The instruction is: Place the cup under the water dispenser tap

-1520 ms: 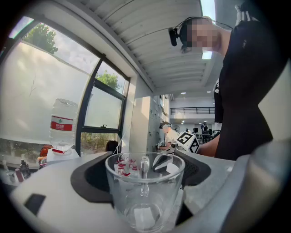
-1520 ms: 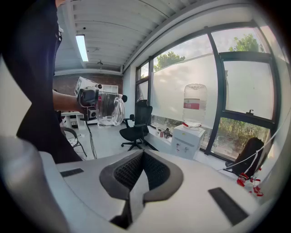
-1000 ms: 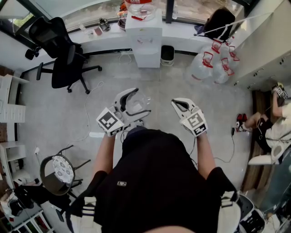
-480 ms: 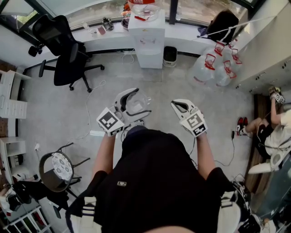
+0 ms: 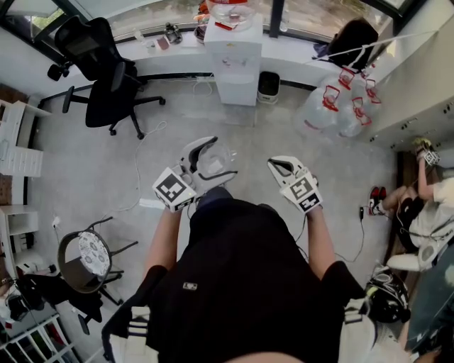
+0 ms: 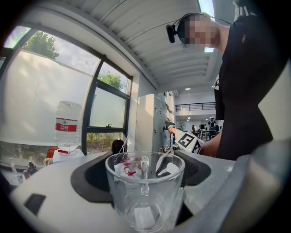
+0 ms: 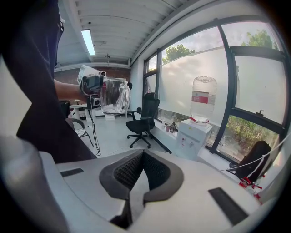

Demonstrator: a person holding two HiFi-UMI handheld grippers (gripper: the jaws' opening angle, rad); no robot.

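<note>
A clear glass cup (image 6: 145, 193) with a handle stands upright between the jaws of my left gripper (image 5: 213, 159), which is shut on it at chest height. The white water dispenser (image 5: 235, 62), with a bottle (image 5: 230, 10) on top, stands against the window wall some way ahead across the floor. It also shows in the left gripper view as the dispenser (image 6: 66, 154) at far left, and in the right gripper view as the dispenser (image 7: 193, 133). My right gripper (image 5: 279, 165) is shut and holds nothing, level with the left one.
A black office chair (image 5: 106, 71) stands ahead to the left. A black bin (image 5: 268, 85) and several large water jugs (image 5: 340, 106) sit right of the dispenser. A round stool (image 5: 89, 254) is at my left, a seated person (image 5: 425, 202) at far right, and cables lie on the floor.
The dispenser, chair and jugs have slid a little lower in the head view, so I am slightly closer to them. Both grippers keep the same pose, the cup still held.
</note>
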